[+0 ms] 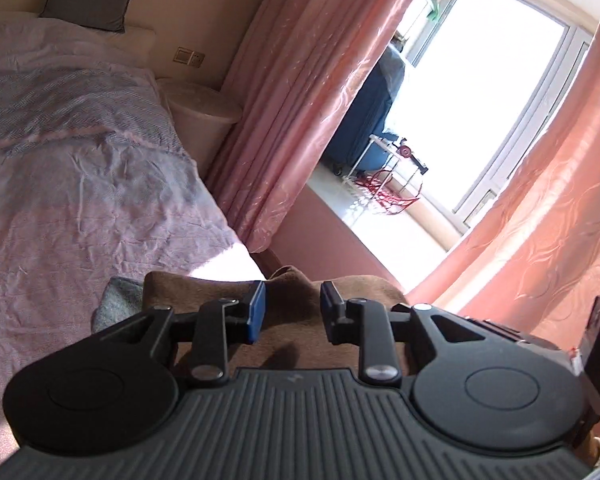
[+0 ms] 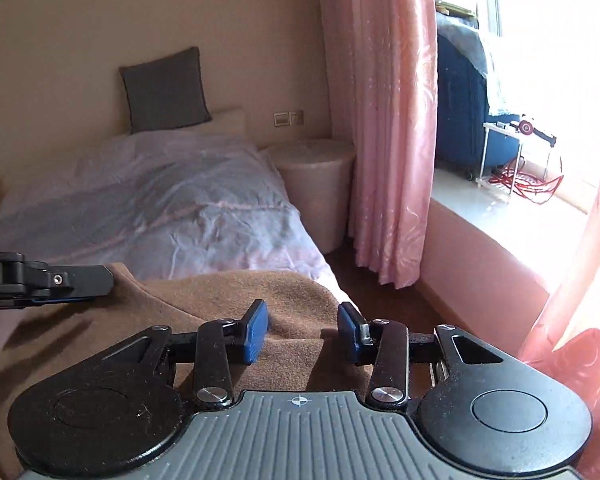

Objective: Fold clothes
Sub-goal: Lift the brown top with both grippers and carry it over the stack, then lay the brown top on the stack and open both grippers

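On the bed [image 2: 148, 216], a brown garment [image 2: 236, 300] lies beneath both tools. Left tool [image 1: 293, 312] and right tool [image 2: 302, 332] hover with jaws wide, gripping nothing. Any container is too unclear to make out.

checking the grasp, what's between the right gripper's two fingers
Only the brown garment lying below the open right gripper; nothing is pinched, as the right wrist view shows.

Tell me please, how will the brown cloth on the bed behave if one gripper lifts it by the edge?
The brown cloth will probably hang limp, since it already lies in soft folds and follows the bed. Its fuzzy surface suggests the blue pads should grip it without slipping. It looks fairly thick, so it may feel heavier than a thin shirt and drag as it rises.
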The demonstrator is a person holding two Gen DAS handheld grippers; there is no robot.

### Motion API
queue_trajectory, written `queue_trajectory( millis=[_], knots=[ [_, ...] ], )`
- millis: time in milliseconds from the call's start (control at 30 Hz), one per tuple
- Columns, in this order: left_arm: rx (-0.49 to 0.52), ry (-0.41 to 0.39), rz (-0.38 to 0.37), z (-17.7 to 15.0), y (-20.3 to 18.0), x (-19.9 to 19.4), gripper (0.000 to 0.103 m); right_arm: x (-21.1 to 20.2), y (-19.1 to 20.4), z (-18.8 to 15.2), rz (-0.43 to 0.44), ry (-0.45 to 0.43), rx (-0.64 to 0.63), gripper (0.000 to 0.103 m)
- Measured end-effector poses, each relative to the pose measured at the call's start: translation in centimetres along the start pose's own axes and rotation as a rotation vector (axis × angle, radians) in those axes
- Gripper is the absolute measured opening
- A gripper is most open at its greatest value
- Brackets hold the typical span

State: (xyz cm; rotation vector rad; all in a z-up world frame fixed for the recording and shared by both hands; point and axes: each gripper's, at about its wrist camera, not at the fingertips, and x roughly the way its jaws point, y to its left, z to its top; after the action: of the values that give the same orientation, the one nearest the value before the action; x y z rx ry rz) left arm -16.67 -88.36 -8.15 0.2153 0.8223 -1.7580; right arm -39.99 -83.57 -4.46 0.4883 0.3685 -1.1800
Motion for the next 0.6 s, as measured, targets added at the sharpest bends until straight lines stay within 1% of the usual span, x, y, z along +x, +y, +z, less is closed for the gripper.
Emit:
queue_trajectory(
  millis=[33, 67, 167, 233, 267, 333, 433, 533, 600],
  knots=[
    [-0.006, 0.009, 0.024, -0.7, 0.6, 0.9, 0.021, -0.1, -0.1, -0.2, -0.002, 0.0, 0.001, 0.042],
    [-0.024, 0.01, 0.033, -1.3, 1.2, 1.4, 0.023, -0.1, -0.2, -0.4, -0.003, 0.0, 0.002, 0.042],
    [-0.073, -0.002, 0.032, -2.6, 2.4, 1.6, 0.024, -0.3, -0.4, -0.9, -0.008, -0.001, 0.005, 0.043],
    [-0.063, -0.005, 0.045, -2.6, 2.4, 1.0, 0.024, -0.4, -0.6, -1.3, -0.011, -0.001, 0.007, 0.043],
    [-0.06, -0.007, 0.054, -2.3, 2.2, 0.2, 0.023, -0.5, -0.7, -1.5, -0.013, -0.001, 0.008, 0.043],
    [-0.049, -0.026, 0.065, -2.2, 1.5, -2.2, 0.018, -0.6, -0.8, -1.8, -0.016, -0.001, 0.011, 0.043],
    [-0.029, -0.06, 0.076, -2.6, 0.4, -6.2, 0.018, -1.2, -0.9, -2.3, -0.02, -0.003, 0.009, 0.043],
    [-0.026, -0.068, 0.082, -4.2, -0.8, -9.7, 0.019, -5.8, 0.8, -3.4, -0.012, -0.014, -0.047, 0.043],
    [-0.022, -0.055, 0.092, -5.7, -1.5, -10.6, 0.021, -7.6, 2.0, -4.8, -0.005, 0.002, -0.066, 0.043]
  ],
)
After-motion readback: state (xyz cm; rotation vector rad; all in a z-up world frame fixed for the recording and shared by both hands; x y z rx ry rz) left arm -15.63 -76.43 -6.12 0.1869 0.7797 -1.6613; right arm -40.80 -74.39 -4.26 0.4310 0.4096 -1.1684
